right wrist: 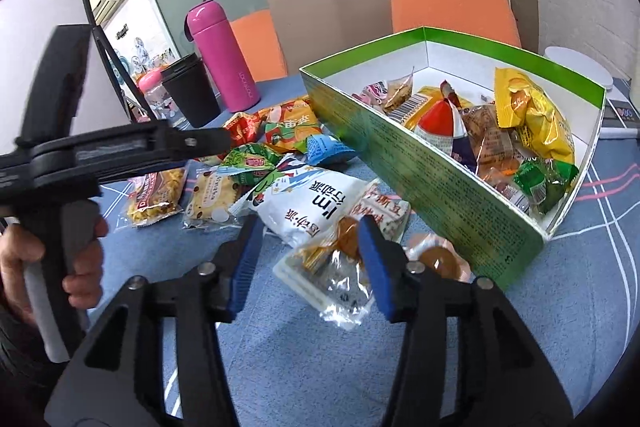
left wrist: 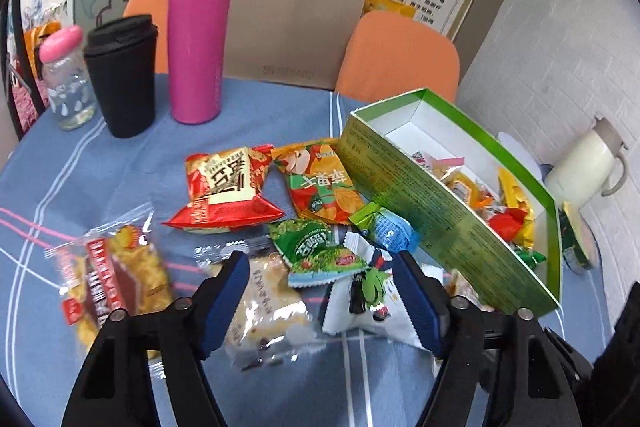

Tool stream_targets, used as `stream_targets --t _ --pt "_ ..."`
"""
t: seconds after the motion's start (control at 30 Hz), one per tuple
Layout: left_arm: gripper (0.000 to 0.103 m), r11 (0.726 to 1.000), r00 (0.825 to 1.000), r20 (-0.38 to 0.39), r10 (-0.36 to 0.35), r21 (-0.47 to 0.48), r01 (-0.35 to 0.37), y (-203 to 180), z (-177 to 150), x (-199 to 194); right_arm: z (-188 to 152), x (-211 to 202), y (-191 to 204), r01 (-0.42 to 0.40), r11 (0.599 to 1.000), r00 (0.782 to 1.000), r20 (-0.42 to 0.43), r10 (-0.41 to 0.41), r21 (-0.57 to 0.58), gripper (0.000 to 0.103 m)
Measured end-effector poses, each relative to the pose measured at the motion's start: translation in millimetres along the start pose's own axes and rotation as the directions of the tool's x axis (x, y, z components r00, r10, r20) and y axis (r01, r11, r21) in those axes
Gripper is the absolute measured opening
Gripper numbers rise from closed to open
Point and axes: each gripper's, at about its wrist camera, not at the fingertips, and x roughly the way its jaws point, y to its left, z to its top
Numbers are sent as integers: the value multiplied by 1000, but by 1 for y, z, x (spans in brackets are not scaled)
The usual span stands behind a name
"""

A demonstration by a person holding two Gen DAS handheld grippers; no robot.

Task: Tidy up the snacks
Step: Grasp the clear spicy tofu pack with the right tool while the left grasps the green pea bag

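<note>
Roughly half done, I judge: several snacks lie in the green box [right wrist: 460, 203], about nine packets [left wrist: 224, 187] lie on the table [left wrist: 120, 163] beside it, and both grippers, left [left wrist: 320, 291] and right [right wrist: 308, 259], hover with jaws released, empty.

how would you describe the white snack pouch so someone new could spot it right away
Start at the green box on the blue tablecloth; loose packets lie left of it. The white snack pouch is nearest the right gripper, the only white one, with large black characters.
</note>
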Motion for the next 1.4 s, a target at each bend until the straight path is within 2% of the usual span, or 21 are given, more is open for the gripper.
stream_targets --t 0.1,0.17,0.2,0.23,0.3,0.4,0.6,0.8,0.83,0.87,0.93,0.97,1.07,1.1,1.13,1.2,1.23,1.27,1.37,1.4 --pt "62 1000 999 -33 19 -7 -20 1 1 18 1 4 -2 9 1000 1000 -17 -9 11 54" --pt "47 1000 998 -60 14 -22 -15 6 2 30 0 6 -3 26 1000 999 -33 -26 14 55" --pt "41 999 997 -71 -15 -36 12 10 1 34 -1 8 -4 39 999 998 -44 -38 19 55" --pt "35 999 998 -58 -22 -41 20 12 0 32 -2 9 -6 48 999 998 -51 -47 24 55" --pt "29 999 998 -62 -30 -33 28 11 -4 28 -3 11 -9 69 997 996 -66 -67 30 55" --pt "26 999 998 -48 -31 -16 30 8 -15 14 -5 12 -15 63 997 995 -81 -59 53 55" --pt "26 997 997 -7 -75 -15 75 10 -45 -28 -5 16 -15 74 996 992 -109 -68 46 55" --pt "26 997 998 13 -69 -18 69 18 -73 -56 3 34 -16 85 995 985 -153 -76 51 55" --pt "26 998 998 8 -60 -21 61 21 -78 -57 2 33 -16 82 996 985 -154 -74 46 52" --pt "26 998 998 3 -56 -28 56 24 -80 -59 0 32 -16 84 996 984 -157 -78 32 38" --pt "27 998 998 -20 -52 -46 51 32 -89 -59 -4 27 -18 92 996 983 -164 -88 16 22" --pt "27 997 998 -28 -54 -54 53 34 -94 -60 -6 24 -20 95 995 981 -168 -92 8 19" --pt "28 995 998 -22 -59 -80 57 37 -104 -64 -10 14 -30 97 995 979 -183 -89 35 17" --pt "30 996 999 -19 -51 -78 49 36 -105 -64 -8 11 -31 117 992 979 -175 -108 42 18" --pt "36 996 999 -17 -43 -76 41 36 -105 -65 -6 9 -31 119 992 981 -159 -110 48 19" --pt "49 997 999 -6 -34 -70 33 33 -106 -68 1 8 -29 90 993 987 -144 -77 81 31" --pt "54 997 999 2 -34 -66 34 32 -107 -71 4 10 -26 83 992 987 -145 -69 95 42" --pt "56 998 999 14 -32 -60 33 32 -109 -74 7 13 -23 83 991 987 -143 -68 101 49" --pt "62 998 999 32 -27 -53 28 31 -111 -79 13 28 -15 126 984 985 -133 -109 125 58" --pt "63 998 999 31 -30 -54 32 32 -111 -80 15 35 -16 150 979 982 -137 -131 140 58"
